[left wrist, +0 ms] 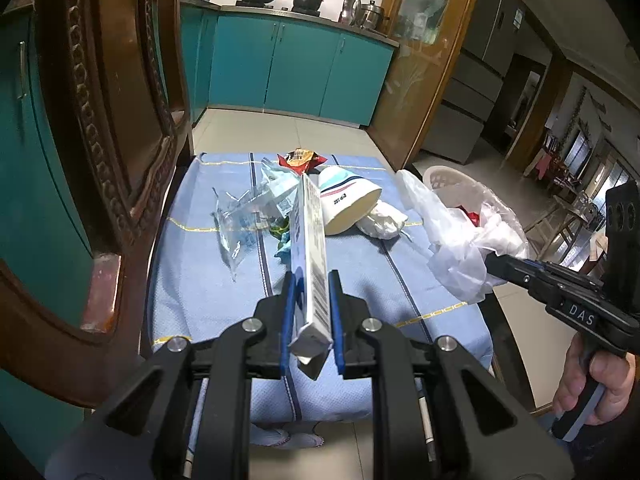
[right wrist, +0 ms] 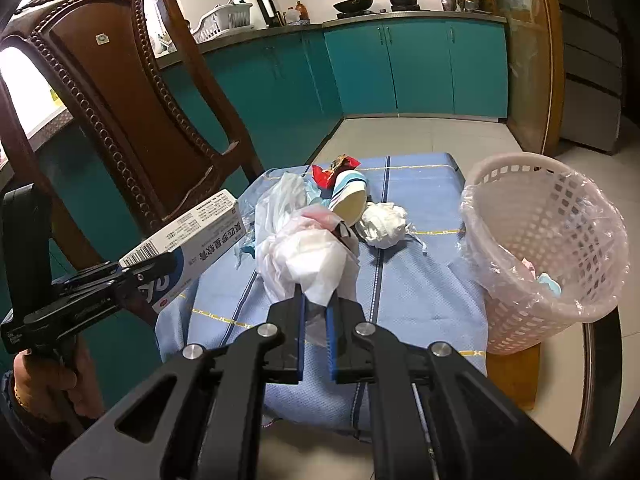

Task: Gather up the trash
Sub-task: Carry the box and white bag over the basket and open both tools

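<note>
My left gripper [left wrist: 311, 280] is shut on a long white and blue carton [left wrist: 307, 248], held on edge above the blue striped cloth [left wrist: 208, 280]; the right wrist view shows that carton [right wrist: 192, 236] at left. My right gripper [right wrist: 316, 300] is shut on a bundle of white tissue and clear plastic [right wrist: 308, 252], lifted off the cloth. The same bundle [left wrist: 460, 240] hangs in front of the bin in the left wrist view. A white lattice bin [right wrist: 552, 240] with a plastic liner stands at the right. On the cloth lie a tipped paper cup [left wrist: 348, 204], a crumpled tissue [right wrist: 382, 220], a red wrapper [left wrist: 298, 158] and clear plastic [left wrist: 240, 216].
A carved wooden chair [right wrist: 120, 92] stands close on the left of the small table. Teal kitchen cabinets [right wrist: 400, 68] run along the back, with a tiled floor between. A person's hand [left wrist: 592, 380] grips the right tool's handle.
</note>
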A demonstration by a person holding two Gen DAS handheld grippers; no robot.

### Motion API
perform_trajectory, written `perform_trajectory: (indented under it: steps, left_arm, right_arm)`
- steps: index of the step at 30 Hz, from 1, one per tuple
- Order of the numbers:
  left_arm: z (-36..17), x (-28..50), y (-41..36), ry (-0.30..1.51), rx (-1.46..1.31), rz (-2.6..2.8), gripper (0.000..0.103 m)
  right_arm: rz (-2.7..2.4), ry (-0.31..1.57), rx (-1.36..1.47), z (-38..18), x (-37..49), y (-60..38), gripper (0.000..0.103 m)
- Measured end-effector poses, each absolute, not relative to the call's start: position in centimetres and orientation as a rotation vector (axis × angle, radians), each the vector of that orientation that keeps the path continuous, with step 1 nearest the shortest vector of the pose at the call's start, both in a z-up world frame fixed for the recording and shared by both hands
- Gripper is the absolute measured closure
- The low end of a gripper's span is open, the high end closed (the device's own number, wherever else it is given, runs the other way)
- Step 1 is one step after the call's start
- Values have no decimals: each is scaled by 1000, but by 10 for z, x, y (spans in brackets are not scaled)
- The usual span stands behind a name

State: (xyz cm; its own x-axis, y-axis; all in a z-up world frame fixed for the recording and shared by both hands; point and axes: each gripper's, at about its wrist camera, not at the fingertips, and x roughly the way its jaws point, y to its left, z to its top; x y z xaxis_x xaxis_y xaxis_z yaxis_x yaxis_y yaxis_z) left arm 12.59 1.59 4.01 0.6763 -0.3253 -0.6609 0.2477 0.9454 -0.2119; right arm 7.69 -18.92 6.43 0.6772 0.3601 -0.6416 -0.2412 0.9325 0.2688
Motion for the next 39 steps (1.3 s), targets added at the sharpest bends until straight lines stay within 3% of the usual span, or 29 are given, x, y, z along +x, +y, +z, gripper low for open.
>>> perform_trajectory:
  steps: [30,39]
  left_arm:
    - [37,128,18,784,-102,-316,85]
    - [36,127,17,782,-110,-323,85]
  right_arm:
    - [339,786,142,59,81,-187,94]
    - [45,522,242,100,90,-297,91]
